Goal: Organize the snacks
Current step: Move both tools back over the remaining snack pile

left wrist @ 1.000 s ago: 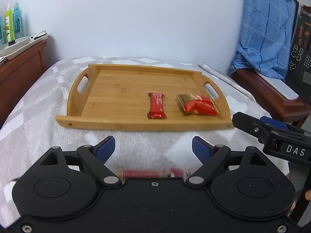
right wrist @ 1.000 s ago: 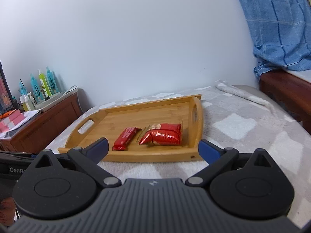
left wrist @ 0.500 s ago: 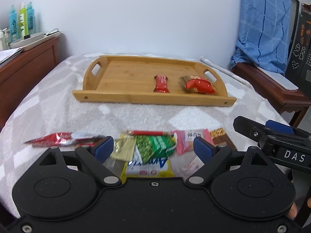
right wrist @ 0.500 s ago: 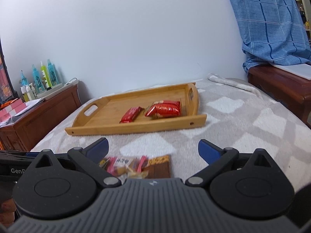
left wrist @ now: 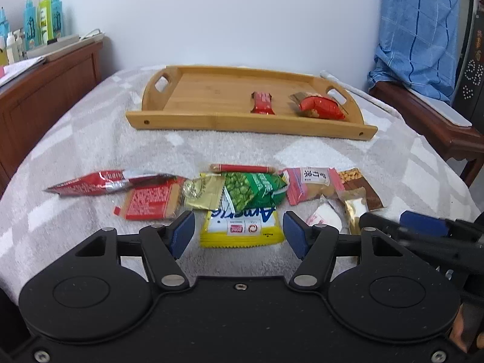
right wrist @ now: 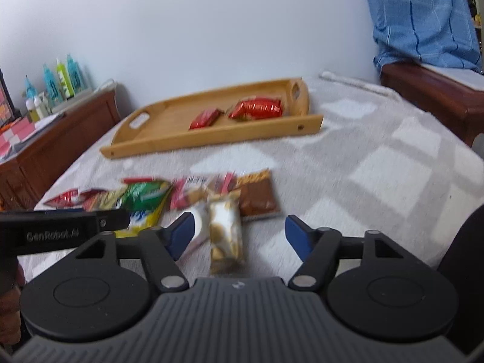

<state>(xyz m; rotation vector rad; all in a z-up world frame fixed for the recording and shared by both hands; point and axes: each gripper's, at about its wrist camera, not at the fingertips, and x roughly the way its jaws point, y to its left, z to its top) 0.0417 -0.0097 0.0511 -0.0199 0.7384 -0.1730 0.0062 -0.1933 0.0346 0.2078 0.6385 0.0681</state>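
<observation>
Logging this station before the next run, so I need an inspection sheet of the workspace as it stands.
Surface: grey checked blanket.
Job's things: tray holds a red bar and a red packet; a row of loose snacks lies in front of it.
Clutter: nothing seen.
Grippers: left tongs open over a yellow packet; right tongs open over a biscuit pack; both just closing.
Cables: nothing seen.
Surroundings: bottles on cabinet, blue towel.

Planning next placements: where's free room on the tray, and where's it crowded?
The tray floor is bare from its left handle to the red bar; the red bag fills the right end. A bare blanket strip runs between the tray's front rail and the snack row. That row is crowded, its packets overlapping.
</observation>
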